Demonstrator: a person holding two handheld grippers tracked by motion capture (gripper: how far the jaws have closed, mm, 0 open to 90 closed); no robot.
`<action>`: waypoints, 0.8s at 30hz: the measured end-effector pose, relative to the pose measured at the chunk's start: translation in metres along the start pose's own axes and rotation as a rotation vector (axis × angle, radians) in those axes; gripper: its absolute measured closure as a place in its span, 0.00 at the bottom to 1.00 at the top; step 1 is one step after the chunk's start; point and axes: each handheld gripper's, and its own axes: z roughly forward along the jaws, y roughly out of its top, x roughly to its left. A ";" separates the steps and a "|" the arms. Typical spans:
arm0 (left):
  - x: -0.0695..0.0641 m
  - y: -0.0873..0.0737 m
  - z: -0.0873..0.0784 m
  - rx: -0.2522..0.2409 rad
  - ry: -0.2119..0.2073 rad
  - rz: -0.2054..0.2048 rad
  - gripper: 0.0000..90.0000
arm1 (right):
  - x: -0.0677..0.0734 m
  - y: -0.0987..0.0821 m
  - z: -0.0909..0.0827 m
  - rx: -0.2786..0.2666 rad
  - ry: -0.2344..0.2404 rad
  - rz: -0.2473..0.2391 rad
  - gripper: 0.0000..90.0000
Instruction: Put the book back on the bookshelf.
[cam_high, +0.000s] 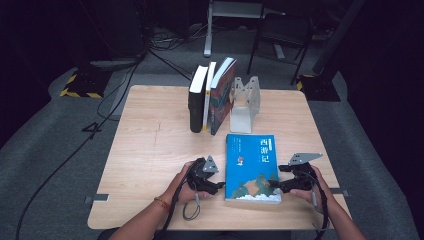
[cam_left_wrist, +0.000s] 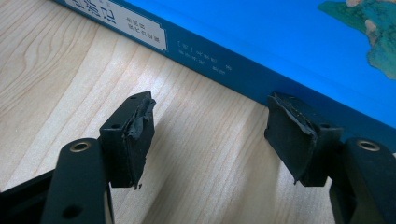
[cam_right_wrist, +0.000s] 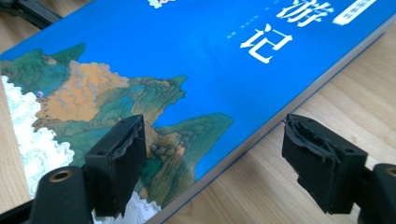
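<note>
A blue book (cam_high: 252, 167) with white title characters and a mountain picture lies flat on the wooden table (cam_high: 150, 145), near the front edge. My left gripper (cam_high: 220, 186) sits at the book's left side. In the left gripper view it (cam_left_wrist: 210, 135) is open over bare wood, its right pad (cam_left_wrist: 292, 140) close against the blue spine (cam_left_wrist: 224, 70). My right gripper (cam_high: 274, 184) is at the book's lower right side. In the right gripper view it (cam_right_wrist: 212, 154) is open, one pad (cam_right_wrist: 119, 158) over the cover (cam_right_wrist: 187, 56) and the other pad (cam_right_wrist: 317, 158) over the table.
Three books (cam_high: 210, 95) stand upright at the table's back middle, beside a bent metal bookend (cam_high: 245, 102). A chair (cam_high: 280, 35) and cables lie on the dark floor beyond the table. Bare wood stretches to the left of the flat book.
</note>
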 end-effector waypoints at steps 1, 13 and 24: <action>0.000 0.000 0.000 -0.002 -0.002 0.000 0.36 | -0.002 0.000 0.002 0.000 0.025 0.018 0.24; 0.001 -0.001 0.001 -0.012 0.005 -0.009 0.35 | -0.006 0.010 0.011 0.026 0.038 0.024 0.26; 0.003 0.000 0.003 -0.016 0.018 -0.016 0.33 | -0.002 0.012 0.006 -0.041 -0.012 -0.027 0.48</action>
